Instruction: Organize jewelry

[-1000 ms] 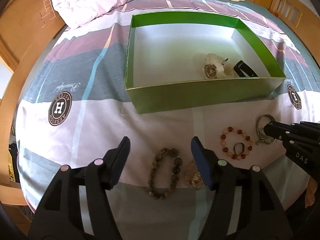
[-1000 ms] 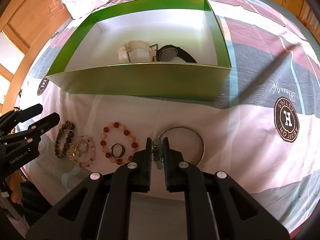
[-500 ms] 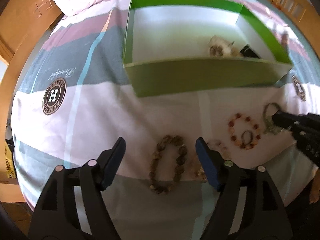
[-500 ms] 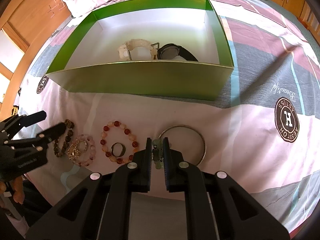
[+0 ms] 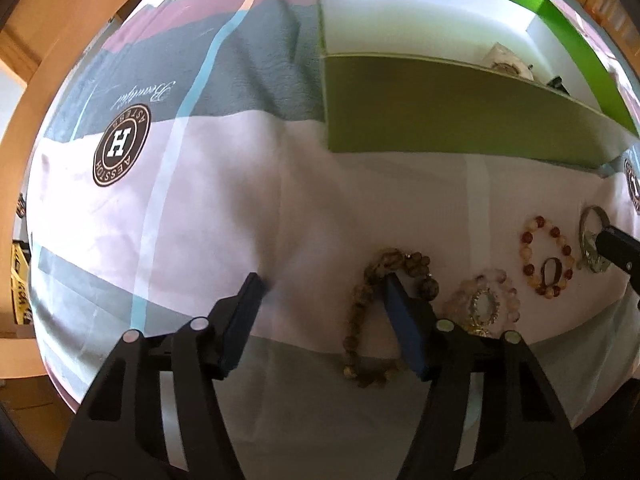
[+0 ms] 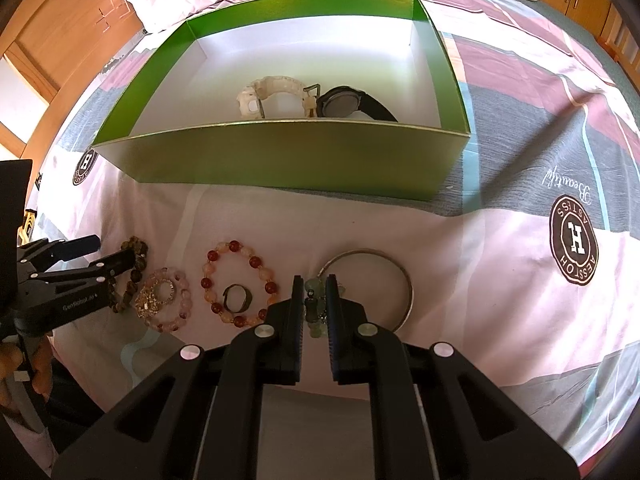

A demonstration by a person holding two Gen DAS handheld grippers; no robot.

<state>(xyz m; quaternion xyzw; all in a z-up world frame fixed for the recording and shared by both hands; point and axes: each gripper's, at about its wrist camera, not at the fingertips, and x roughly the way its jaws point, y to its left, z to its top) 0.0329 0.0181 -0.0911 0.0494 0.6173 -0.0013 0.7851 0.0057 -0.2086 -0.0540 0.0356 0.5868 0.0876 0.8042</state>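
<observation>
Jewelry lies in a row on the bed sheet (image 6: 460,264), in front of the green box (image 6: 288,160), which already holds a white watch (image 6: 272,96) and a black watch (image 6: 348,104).

Left gripper (image 5: 320,292): fingers apart, and they have just been narrowing. The right-hand finger (image 5: 404,320) sits inside the loop of the dark bead bracelet (image 5: 360,312), with one side of the strand between the fingers; the pads do not yet press on the beads. The view is blurred, so contact cannot be confirmed.

Right gripper (image 6: 314,300): fingers clenched on the pale green charm cluster (image 6: 316,308) attached to the silver bangle (image 6: 372,264), which rests flat on the sheet.

Also waiting on the sheet: the pink bead bracelet with a gold ornament (image 6: 164,300), the red-and-cream bead bracelet (image 6: 240,284) and a dark ring (image 6: 237,298) lying inside it.

Step in hand, as judged: pinch the dark bracelet, then carry it to the box.
- Close on a single run of beads, squarely across the pads, so they do not roll out.
- Keep the tips just above the cloth; a low pinch would catch the sheet.
- Lift straight up to clear the pink bracelet just beside it.
- Clear the box's near wall before releasing, away from the watches.
</observation>
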